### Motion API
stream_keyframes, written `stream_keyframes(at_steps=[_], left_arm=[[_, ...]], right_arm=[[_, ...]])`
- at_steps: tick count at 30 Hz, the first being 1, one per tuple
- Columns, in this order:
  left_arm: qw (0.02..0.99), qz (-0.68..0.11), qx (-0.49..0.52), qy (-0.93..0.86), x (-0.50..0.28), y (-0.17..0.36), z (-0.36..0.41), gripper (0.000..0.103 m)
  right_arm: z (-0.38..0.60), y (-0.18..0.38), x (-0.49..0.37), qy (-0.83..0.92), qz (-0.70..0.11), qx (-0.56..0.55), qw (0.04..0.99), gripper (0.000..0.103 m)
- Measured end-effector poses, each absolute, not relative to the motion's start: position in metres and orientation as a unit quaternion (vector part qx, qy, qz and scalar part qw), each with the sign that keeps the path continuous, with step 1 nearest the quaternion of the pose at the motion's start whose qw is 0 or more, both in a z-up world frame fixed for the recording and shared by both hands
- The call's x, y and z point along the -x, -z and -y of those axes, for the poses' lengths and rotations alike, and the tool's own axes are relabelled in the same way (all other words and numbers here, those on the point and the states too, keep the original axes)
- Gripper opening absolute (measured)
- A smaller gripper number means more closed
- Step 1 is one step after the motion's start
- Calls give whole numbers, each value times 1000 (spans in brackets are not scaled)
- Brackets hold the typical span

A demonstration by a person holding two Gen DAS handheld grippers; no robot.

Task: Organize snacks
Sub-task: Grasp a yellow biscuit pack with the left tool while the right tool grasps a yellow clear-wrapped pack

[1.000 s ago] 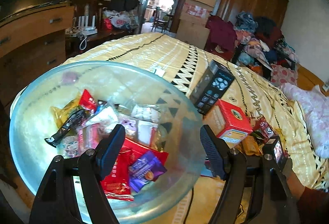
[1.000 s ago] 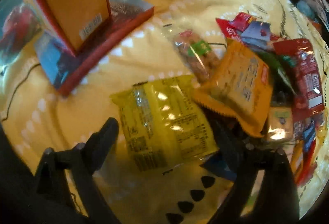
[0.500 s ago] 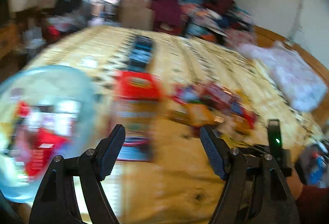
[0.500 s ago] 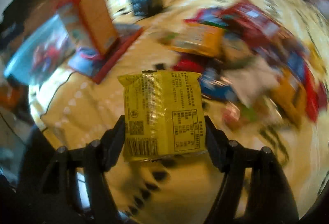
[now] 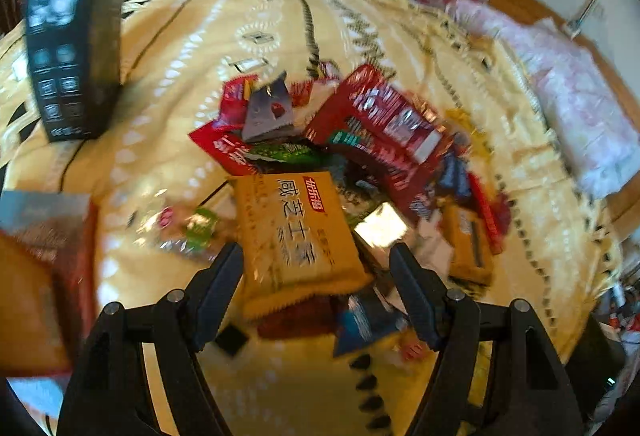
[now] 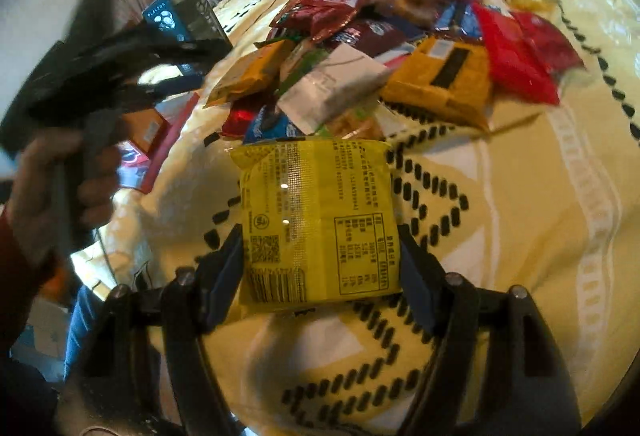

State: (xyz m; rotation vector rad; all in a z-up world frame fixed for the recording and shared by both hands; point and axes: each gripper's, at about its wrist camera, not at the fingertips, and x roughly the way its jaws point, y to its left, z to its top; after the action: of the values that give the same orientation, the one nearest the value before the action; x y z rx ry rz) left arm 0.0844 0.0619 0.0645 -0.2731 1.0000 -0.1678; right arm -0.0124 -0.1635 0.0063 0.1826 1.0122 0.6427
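A pile of snack packets [image 5: 372,139] lies on the yellow patterned bedspread [image 5: 240,15]. My left gripper [image 5: 316,276] is open, its jaws on either side of an orange biscuit packet [image 5: 296,232] at the pile's near edge, just above it. My right gripper [image 6: 320,260] is shut on a yellow snack packet [image 6: 316,220], held above the bedspread [image 6: 540,215] in front of the pile [image 6: 400,47]. The left gripper and the hand that holds it [image 6: 92,83] show at the left of the right wrist view.
A black box [image 5: 72,35] stands at the far left of the bed. A red and orange box [image 5: 44,276] stands close at the left edge. A pink pillow [image 5: 572,107] lies at the right. Clothes are heaped beyond the bed.
My left gripper swung right from the glass bowl to the snack pile. My right gripper closed on the yellow packet, lifted it and pulled back from the pile.
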Motion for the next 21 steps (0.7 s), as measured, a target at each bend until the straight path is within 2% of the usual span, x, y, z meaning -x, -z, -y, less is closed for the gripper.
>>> stream_keyframes(at_steps=[7, 19, 20, 21], left_arm=[[860, -493, 123, 50, -109, -38, -61, 78], [868, -487, 92, 19, -134, -35, -57, 78], [867, -488, 92, 23, -134, -34, -58, 73], [868, -487, 92, 27, -133, -34, -59, 73]], right_arm=[[170, 0, 15, -317, -465, -102, 820, 73], [172, 2, 15, -320, -459, -109, 822, 73], [172, 2, 14, -320, -459, -109, 821, 73], [172, 2, 14, -320, -458, -110, 822, 73]])
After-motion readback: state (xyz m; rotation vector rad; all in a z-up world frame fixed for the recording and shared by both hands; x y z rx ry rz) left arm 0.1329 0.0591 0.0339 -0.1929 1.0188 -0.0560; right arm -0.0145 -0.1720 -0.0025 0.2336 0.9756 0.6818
